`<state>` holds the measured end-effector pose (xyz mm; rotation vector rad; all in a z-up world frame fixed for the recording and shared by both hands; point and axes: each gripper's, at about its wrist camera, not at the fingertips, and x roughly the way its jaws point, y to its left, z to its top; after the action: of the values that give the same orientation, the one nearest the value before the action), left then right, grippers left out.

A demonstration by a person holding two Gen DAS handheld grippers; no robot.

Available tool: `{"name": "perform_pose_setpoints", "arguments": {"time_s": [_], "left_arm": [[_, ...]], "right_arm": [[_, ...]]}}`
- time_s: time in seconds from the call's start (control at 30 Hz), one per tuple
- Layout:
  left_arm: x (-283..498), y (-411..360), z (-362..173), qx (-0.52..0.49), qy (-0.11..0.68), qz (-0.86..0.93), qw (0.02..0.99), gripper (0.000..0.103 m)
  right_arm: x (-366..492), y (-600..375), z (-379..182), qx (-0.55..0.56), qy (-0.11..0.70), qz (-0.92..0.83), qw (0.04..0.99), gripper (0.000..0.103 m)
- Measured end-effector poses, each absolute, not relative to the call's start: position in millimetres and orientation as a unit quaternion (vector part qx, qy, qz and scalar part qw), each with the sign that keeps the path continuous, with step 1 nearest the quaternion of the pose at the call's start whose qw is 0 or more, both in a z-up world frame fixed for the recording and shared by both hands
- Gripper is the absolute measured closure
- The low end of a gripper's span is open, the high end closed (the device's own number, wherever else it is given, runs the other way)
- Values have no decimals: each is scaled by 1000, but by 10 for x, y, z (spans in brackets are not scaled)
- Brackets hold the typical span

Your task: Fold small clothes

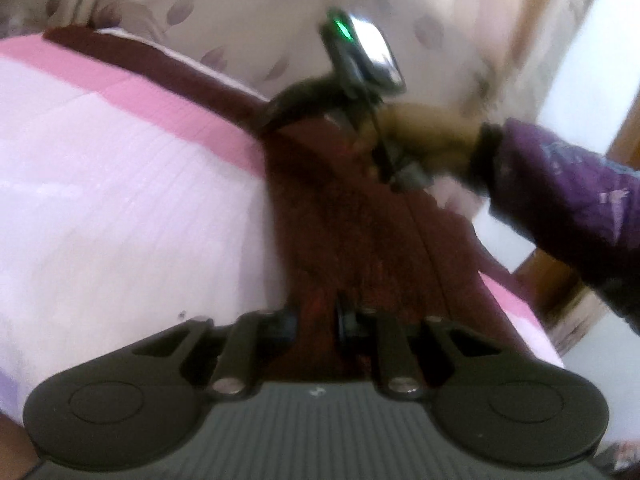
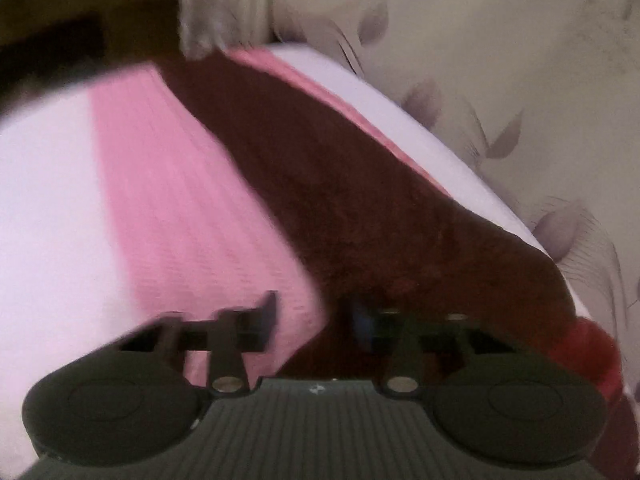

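Note:
A dark maroon fleecy garment (image 1: 360, 216) lies stretched over the pink and white bed cover (image 1: 120, 184). My left gripper (image 1: 314, 320) has its fingers around the near edge of the garment, with cloth between them. The right gripper (image 1: 280, 116) shows in the left wrist view at the garment's far end, held by a hand with a purple sleeve. In the right wrist view the maroon garment (image 2: 340, 184) runs away from my right gripper (image 2: 312, 312), whose fingers stand apart, the right one on the cloth edge. Both views are blurred.
A pale curtain with purple leaf prints (image 2: 500, 80) hangs along the far side of the bed. Brown wooden furniture (image 1: 552, 280) and a bright white area (image 1: 580, 80) show at the right. The bed cover (image 2: 160, 200) has a pink stripe.

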<state>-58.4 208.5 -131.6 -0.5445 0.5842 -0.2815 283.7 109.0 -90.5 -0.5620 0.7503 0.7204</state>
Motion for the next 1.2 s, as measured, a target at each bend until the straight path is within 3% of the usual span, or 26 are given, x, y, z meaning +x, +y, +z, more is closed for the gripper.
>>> {"name": "perform_pose_setpoints", "arguments": {"time_s": [0.13, 0.33, 0.4, 0.47, 0.53, 0.6, 0.7, 0.8, 0.83, 0.93, 1.0, 1.07, 1.2], "left_arm": [[-706, 2107, -1363, -278, 288, -127, 907, 88], [-789, 2106, -1332, -274, 287, -121, 910, 88], [-799, 2129, -1306, -269, 290, -118, 911, 86], [-813, 2118, -1276, -267, 290, -118, 911, 86], [-845, 2113, -1252, -249, 292, -115, 916, 85], [-881, 2124, -1220, -238, 293, -111, 919, 85], [-990, 2158, -1121, -218, 287, -96, 928, 84], [-1055, 2176, -910, -193, 265, -95, 940, 84], [-1034, 2172, -818, -192, 255, -101, 942, 84], [-901, 2078, -593, -183, 228, -128, 948, 84], [-749, 1929, -479, -167, 214, -144, 952, 69], [-571, 1770, -418, -161, 200, -159, 953, 30], [-193, 1459, -417, -131, 163, -168, 963, 26]], "right_arm": [[2992, 1098, -963, -249, 336, 321, 850, 95], [3261, 787, -976, -60, 356, 337, 869, 99], [3267, 743, -1083, -40, 364, 348, 863, 96], [3311, 534, -1053, 45, 359, 365, 858, 86], [3348, 270, -885, 146, 327, 371, 857, 76], [3192, -27, -642, 202, 294, 390, 849, 74], [2782, -333, -362, 196, 284, 427, 836, 74], [1980, -894, -301, 180, 271, 452, 831, 58], [1737, -1038, -345, 165, 264, 450, 837, 57], [934, -1530, -545, 36, 256, 397, 881, 57], [433, -1847, -730, -55, 244, 342, 906, 57], [134, -2158, -921, -79, 256, 308, 913, 57], [-161, -2657, -1233, -57, 300, 238, 922, 56]]}}
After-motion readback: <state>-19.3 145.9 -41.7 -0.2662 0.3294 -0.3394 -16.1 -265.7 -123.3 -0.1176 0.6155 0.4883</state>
